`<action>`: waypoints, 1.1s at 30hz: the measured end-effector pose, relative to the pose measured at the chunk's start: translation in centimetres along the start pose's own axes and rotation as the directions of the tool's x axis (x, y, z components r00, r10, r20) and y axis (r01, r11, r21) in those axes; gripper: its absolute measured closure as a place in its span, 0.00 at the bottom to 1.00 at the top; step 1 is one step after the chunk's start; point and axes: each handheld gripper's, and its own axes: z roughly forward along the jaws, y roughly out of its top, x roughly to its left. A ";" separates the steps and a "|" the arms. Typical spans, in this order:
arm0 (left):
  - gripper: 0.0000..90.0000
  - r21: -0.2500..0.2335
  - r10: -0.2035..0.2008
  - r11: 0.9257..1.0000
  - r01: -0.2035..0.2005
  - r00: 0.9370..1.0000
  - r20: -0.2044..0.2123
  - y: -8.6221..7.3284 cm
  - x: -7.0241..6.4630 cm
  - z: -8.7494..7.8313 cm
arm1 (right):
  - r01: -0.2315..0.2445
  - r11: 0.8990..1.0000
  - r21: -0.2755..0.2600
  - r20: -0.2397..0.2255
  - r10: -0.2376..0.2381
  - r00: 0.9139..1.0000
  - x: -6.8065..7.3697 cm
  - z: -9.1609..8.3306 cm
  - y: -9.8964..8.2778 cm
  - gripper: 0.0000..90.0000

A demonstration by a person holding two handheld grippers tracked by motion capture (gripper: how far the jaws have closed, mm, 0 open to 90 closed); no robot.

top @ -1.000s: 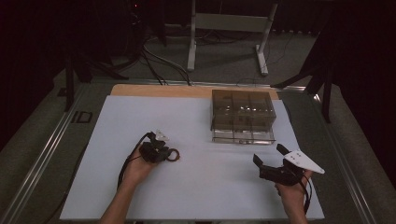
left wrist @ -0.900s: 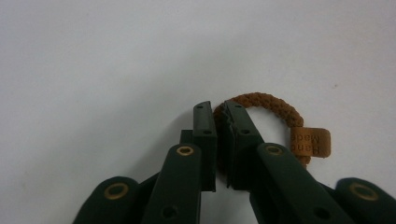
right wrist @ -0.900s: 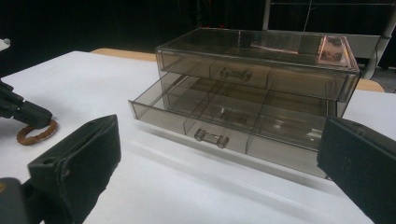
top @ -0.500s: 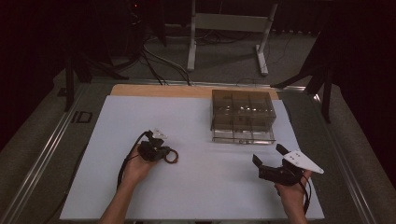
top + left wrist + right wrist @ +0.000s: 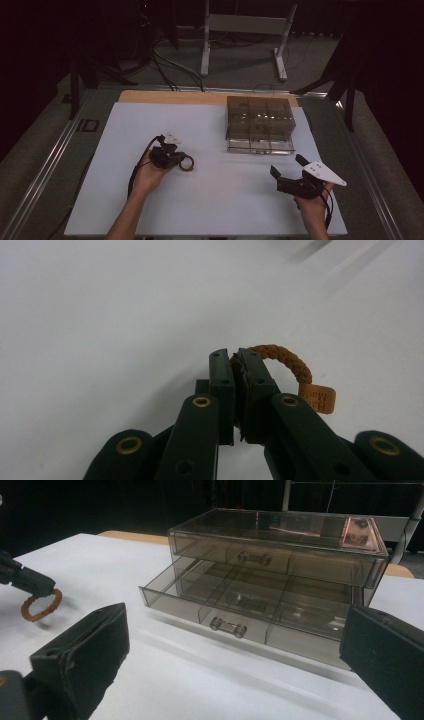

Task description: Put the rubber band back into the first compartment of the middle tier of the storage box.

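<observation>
The room lay dark while the white table [image 5: 215, 200] was evenly lit from above; shadows stayed soft; glare marked the drawer box's [image 5: 280, 575] lid; near jaws looked blurred.

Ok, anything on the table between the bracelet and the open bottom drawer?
Nothing: in the high view, bare white table separates the bracelet, pinched in the left gripper, from the drawer.

White table [image 5: 215, 205] with a smoky clear drawer box [image 5: 260, 125] at its far right.
</observation>
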 end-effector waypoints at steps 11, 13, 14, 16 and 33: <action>0.98 -0.027 0.016 1.000 -0.016 1.000 0.006 1.1 -0.3 -0.7 | -0.001 1.000 0.000 -0.002 0.001 1.000 0.1 0.1 0.0 0.00; 0.98 -0.031 0.022 0.999 -0.021 1.000 0.011 1.6 -0.5 -0.7 | -0.002 1.000 -0.001 -0.001 0.002 1.000 0.0 0.0 0.0 0.00; 0.98 -0.031 0.022 0.999 -0.021 1.000 0.011 1.6 -0.5 -0.7 | -0.005 1.000 -0.001 -0.001 0.005 1.000 0.0 0.0 0.0 0.00; 0.98 -0.033 0.034 0.999 -0.033 0.999 0.013 2.2 -0.7 -0.7 | -0.004 1.000 -0.001 0.000 0.004 1.000 0.0 0.0 0.0 0.00; 0.98 -0.054 0.041 0.998 -0.040 0.999 0.026 3.8 -0.8 -1.0 | -0.001 1.000 0.000 -0.002 0.001 1.000 0.1 0.0 0.0 0.00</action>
